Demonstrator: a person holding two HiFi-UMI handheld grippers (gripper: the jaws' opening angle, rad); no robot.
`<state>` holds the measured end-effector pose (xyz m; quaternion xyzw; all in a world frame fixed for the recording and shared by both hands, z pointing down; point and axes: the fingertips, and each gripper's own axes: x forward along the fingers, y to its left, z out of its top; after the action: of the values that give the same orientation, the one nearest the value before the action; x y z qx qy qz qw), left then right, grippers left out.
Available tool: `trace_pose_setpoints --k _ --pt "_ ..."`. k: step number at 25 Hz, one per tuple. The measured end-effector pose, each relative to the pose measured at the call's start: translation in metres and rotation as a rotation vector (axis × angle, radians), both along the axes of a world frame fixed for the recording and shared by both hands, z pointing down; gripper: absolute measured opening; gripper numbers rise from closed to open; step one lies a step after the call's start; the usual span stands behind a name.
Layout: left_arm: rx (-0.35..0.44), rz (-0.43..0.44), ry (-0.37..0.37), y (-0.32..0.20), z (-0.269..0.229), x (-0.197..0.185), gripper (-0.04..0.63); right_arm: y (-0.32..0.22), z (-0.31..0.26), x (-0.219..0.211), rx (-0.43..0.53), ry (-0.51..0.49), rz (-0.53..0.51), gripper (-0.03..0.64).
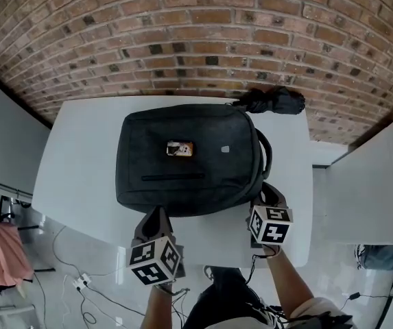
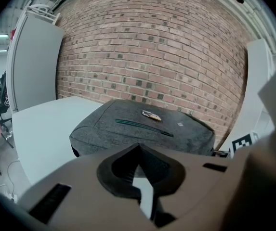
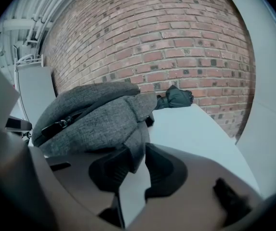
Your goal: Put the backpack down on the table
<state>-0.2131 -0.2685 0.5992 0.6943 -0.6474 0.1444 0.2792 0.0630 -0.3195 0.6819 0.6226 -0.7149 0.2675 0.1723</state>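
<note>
One step seemed left: the backpack (image 1: 182,160) lay flat on the table (image 1: 79,163), our right gripper (image 3: 135,154) pinching its near corner, our left gripper (image 2: 138,150) closed on nothing. Next, we judged, came letting go.

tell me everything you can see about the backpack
The backpack is dark grey, felt-like fabric, a rounded rectangle lying flat, front up, on the white table. Its front shows a horizontal zip, a small colourful badge and a tiny pale label. A strap loops along one side. The right gripper pinches its near corner. The left gripper, shut, sits at its near edge.
</note>
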Motion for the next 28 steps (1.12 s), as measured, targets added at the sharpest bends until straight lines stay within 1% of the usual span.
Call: trace_pose_setpoints --k 3,6,10,12,16,19,23,28 --pt "0.002 -0.006 0.003 0.005 -0.002 -0.004 0.012 0.013 0.011 0.0 -0.061 -0.008 -0.015 0.075" --pt "0.007 -0.008 0.009 0.007 -0.004 -0.004 0.012 0.025 0.016 0.004 -0.099 0.006 -0.027 0.087" --pt "0.013 -0.009 0.019 0.008 -0.004 -0.001 0.012 0.036 0.013 0.004 -0.109 -0.006 -0.038 0.117" --pt "0.016 -0.01 0.026 0.009 -0.005 0.001 0.012 0.04 0.008 0.006 -0.105 0.001 -0.043 0.118" --pt "0.028 -0.007 0.04 0.011 -0.012 0.006 0.012 0.045 -0.01 0.015 -0.084 0.023 -0.029 0.118" --pt "0.043 -0.006 0.049 0.013 -0.022 0.009 0.012 0.047 -0.028 0.018 -0.057 0.022 -0.022 0.118" --pt "0.056 -0.002 0.057 0.021 -0.032 0.013 0.012 0.053 -0.059 0.013 -0.006 -0.002 -0.013 0.118" --pt "0.069 -0.004 0.066 0.03 -0.046 0.012 0.012 0.059 -0.102 0.007 0.067 0.008 -0.013 0.107"
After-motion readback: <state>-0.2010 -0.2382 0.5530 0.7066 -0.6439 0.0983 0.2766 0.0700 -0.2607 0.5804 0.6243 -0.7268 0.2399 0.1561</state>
